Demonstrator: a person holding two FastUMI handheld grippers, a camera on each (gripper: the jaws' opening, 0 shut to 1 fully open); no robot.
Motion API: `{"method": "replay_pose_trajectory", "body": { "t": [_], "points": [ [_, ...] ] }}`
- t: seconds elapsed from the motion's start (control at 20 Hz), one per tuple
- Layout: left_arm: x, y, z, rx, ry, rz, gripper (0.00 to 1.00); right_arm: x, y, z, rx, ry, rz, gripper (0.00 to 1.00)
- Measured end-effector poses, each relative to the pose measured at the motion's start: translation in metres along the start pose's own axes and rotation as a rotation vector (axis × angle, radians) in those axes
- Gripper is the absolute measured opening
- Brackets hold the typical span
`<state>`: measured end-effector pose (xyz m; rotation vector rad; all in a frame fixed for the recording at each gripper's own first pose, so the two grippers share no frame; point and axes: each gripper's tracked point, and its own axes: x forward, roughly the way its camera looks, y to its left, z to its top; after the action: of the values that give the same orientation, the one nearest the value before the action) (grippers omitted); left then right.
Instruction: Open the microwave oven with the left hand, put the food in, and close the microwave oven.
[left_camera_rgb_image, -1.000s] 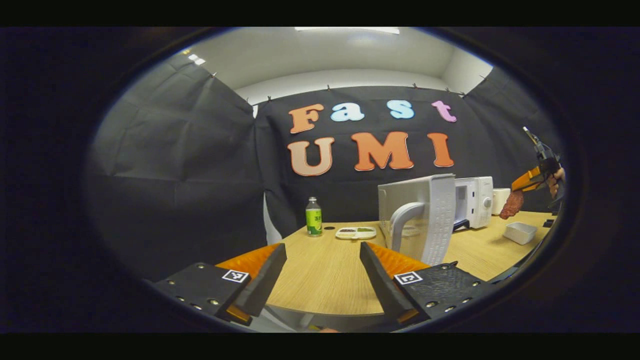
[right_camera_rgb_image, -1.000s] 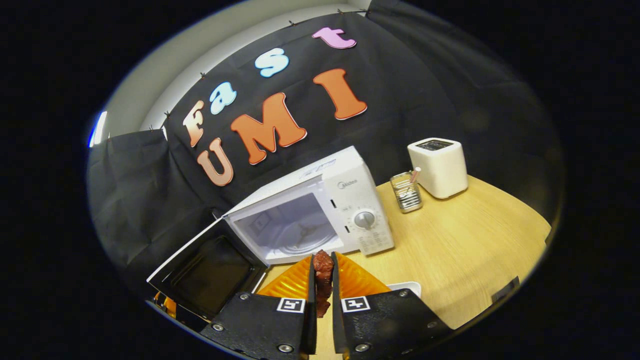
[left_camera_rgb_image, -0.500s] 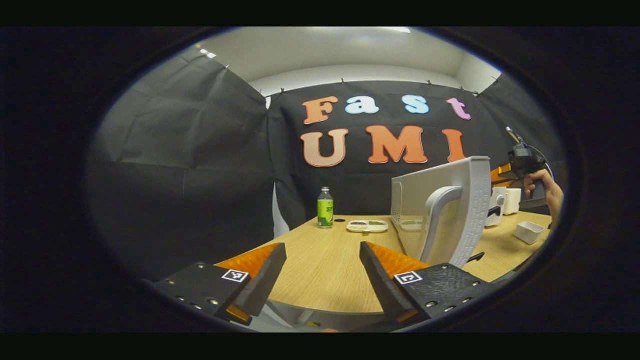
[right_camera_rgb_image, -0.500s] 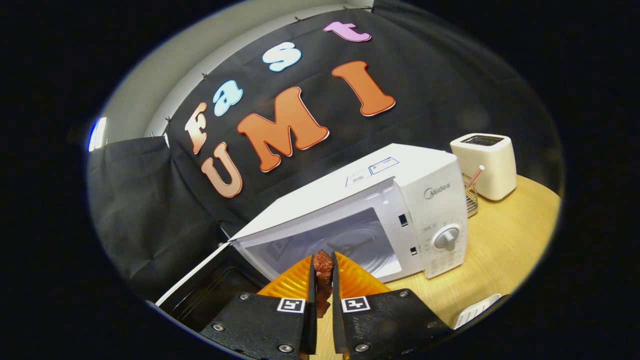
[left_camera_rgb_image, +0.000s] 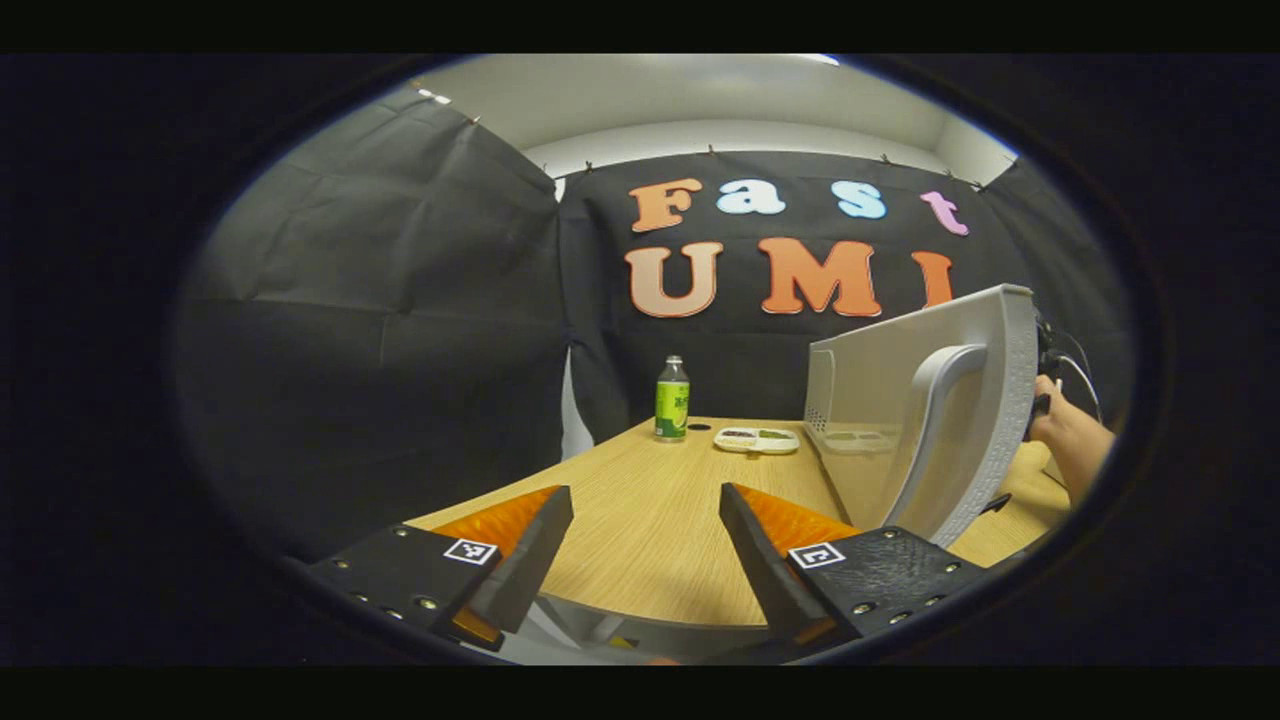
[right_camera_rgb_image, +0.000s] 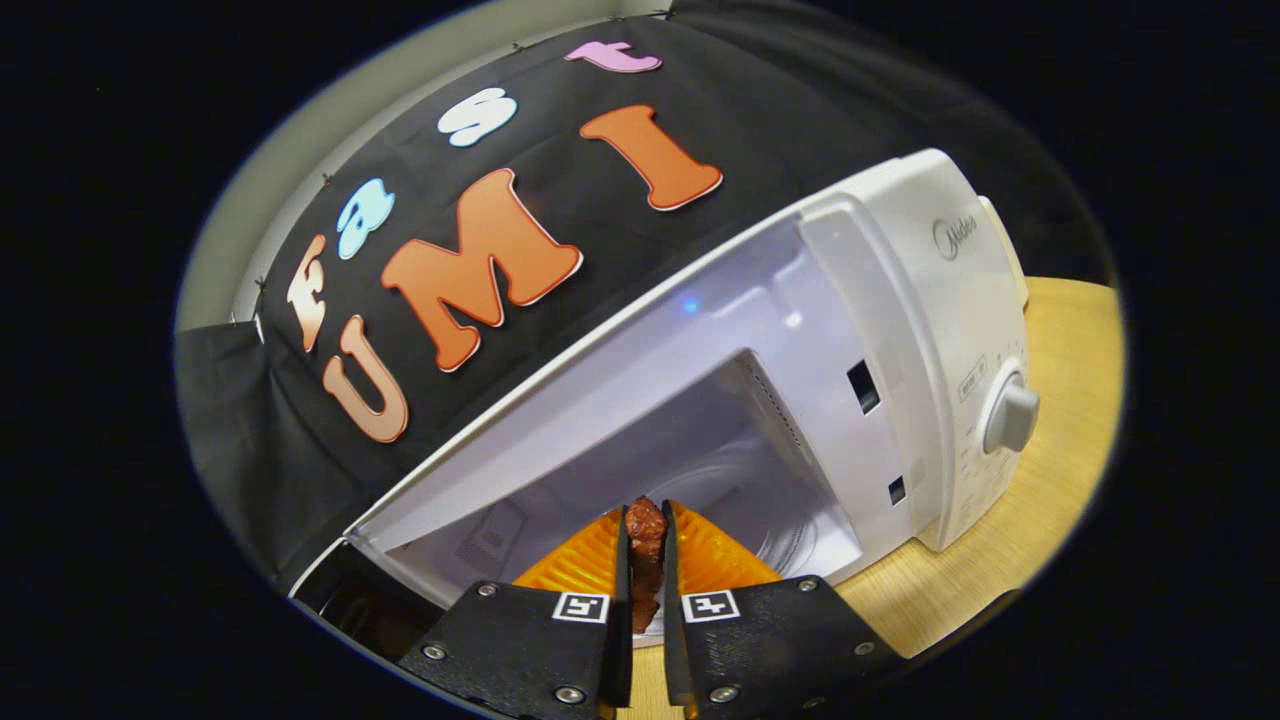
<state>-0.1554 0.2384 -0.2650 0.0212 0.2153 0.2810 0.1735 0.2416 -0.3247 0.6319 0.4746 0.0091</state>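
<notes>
Left gripper view
Left gripper (left_camera_rgb_image: 645, 535): its 2 fingers stand wide apart and hold nothing; between them shows the wooden table (left_camera_rgb_image: 650, 530).
Microwave door (left_camera_rgb_image: 915, 420): swung open, seen from its outer side just right of the gripper, with the curved handle (left_camera_rgb_image: 935, 420) facing the camera.
Person's hand (left_camera_rgb_image: 1070, 440): reaches in behind the open door at the far right; what it holds is hidden by the door.
Green bottle (left_camera_rgb_image: 672, 400): stands upright at the far end of the table, near the wall.
Divided tray (left_camera_rgb_image: 757, 440): lies flat on the table, right of the bottle and a little apart from it.

Right gripper view
Right gripper (right_camera_rgb_image: 645, 565): the 2 fingers are closed almost together and press from both sides on a dark red piece of food (right_camera_rgb_image: 645, 555).
Food: held upright between the fingers, right at the open mouth of the microwave oven (right_camera_rgb_image: 880, 330); I cannot tell if it is already past the front edge.
Microwave cavity (right_camera_rgb_image: 700, 460): white inside, with the round glass turntable (right_camera_rgb_image: 800, 520) visible just behind the fingers.
Control knob (right_camera_rgb_image: 1010, 415): on the front panel at the right, beside the cavity.
Open door: only its dark inner edge shows, low at the left.
</notes>
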Motion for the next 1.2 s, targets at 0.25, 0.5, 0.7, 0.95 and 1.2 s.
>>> {"method": "replay_pose_trajectory", "body": {
  "t": [0.25,0.5,0.7,0.95,1.2],
  "points": [
    [0.005,0.001,-0.002,0.003,0.009,0.012,0.89,0.034,-0.009,0.0,0.056,-0.067,-0.018,0.12],
    [0.003,-0.005,0.003,0.019,-0.001,0.008,0.91,0.052,-0.01,0.0,0.041,-0.105,-0.06,0.13],
    [-0.002,-0.015,0.014,0.041,-0.019,-0.007,0.89,0.056,-0.01,-0.002,-0.023,-0.126,-0.071,0.16],
    [-0.008,-0.034,0.024,0.063,-0.035,-0.038,0.91,0.054,-0.028,-0.018,-0.048,-0.029,-0.119,0.35],
    [-0.005,-0.058,0.028,0.048,-0.039,-0.084,0.89,0.026,-0.035,-0.004,-0.081,-0.039,-0.089,0.55]
  ]
}}
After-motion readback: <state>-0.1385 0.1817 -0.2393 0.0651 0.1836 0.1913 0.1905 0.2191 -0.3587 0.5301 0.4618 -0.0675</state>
